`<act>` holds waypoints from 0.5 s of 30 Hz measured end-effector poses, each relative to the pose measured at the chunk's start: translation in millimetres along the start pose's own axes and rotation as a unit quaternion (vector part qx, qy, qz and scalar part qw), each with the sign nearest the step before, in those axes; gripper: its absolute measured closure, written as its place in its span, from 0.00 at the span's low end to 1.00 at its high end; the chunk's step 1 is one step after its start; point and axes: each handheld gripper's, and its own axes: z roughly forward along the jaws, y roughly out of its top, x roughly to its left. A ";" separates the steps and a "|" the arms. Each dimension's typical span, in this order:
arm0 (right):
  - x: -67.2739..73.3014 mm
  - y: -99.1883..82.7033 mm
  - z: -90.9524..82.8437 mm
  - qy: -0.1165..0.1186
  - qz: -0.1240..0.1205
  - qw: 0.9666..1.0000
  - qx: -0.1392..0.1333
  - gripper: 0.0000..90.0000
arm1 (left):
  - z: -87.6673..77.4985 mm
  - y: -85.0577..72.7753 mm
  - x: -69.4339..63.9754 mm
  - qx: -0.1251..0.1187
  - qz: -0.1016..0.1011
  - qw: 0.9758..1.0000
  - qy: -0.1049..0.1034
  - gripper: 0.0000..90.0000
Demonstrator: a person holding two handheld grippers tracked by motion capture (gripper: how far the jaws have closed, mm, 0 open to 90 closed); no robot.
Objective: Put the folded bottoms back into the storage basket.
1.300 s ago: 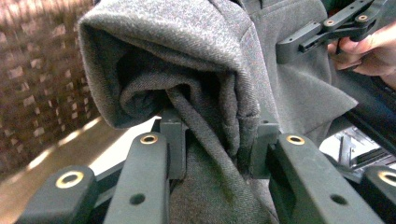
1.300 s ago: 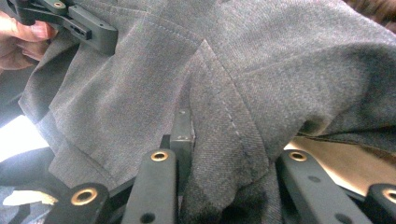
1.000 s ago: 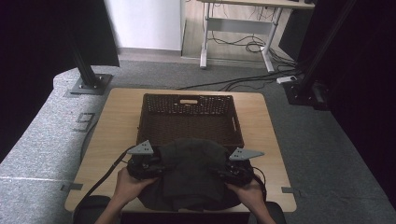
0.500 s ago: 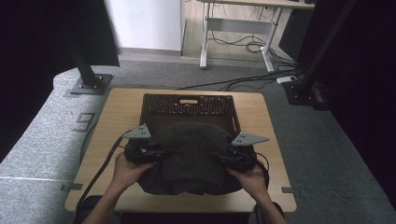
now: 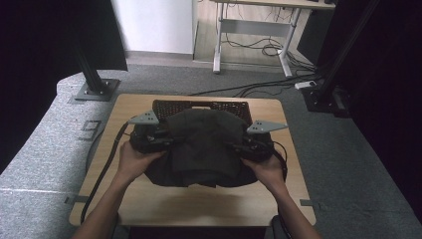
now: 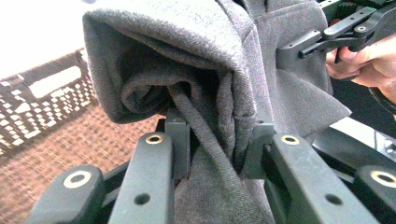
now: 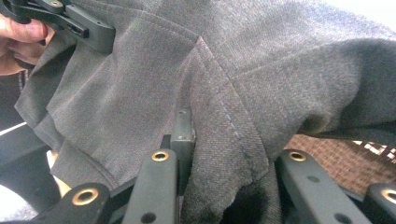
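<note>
Between the left gripper (image 5: 161, 140) and right gripper (image 5: 238, 146), each clamped on a side, the folded garment (image 5: 201, 144) hung crosswise, basket (image 5: 164, 106) just beyond both

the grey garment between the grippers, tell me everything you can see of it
The folded grey garment is a dark grey woven cloth with stitched seams, gathered into a thick bundle of several layers. The left gripper and the right gripper are each shut on one side of it, holding it above the wooden table, its far edge over the dark woven basket. In the gripper views the folds bulge around the jaws and a loose corner hangs down.
</note>
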 end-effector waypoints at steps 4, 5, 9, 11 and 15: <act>-8.4 11.0 4.7 -0.004 -0.005 1.000 -0.004 0.76 | 1.1 12.1 9.3 -0.001 0.003 1.000 0.007 0.78; -10.8 13.8 6.4 -0.005 -0.006 1.000 -0.006 0.76 | 1.6 15.2 11.7 -0.002 0.002 1.000 0.008 0.78; -21.5 26.3 13.2 -0.014 -0.011 1.000 -0.009 0.76 | 4.3 26.6 22.4 -0.008 0.006 1.000 0.015 0.78; -25.2 30.8 15.8 -0.019 -0.013 1.000 -0.010 0.76 | 6.2 30.7 27.2 -0.010 0.009 1.000 0.017 0.78; -33.9 40.3 21.4 -0.029 -0.019 0.999 -0.011 0.76 | 10.7 39.6 39.9 -0.014 0.011 1.000 0.020 0.78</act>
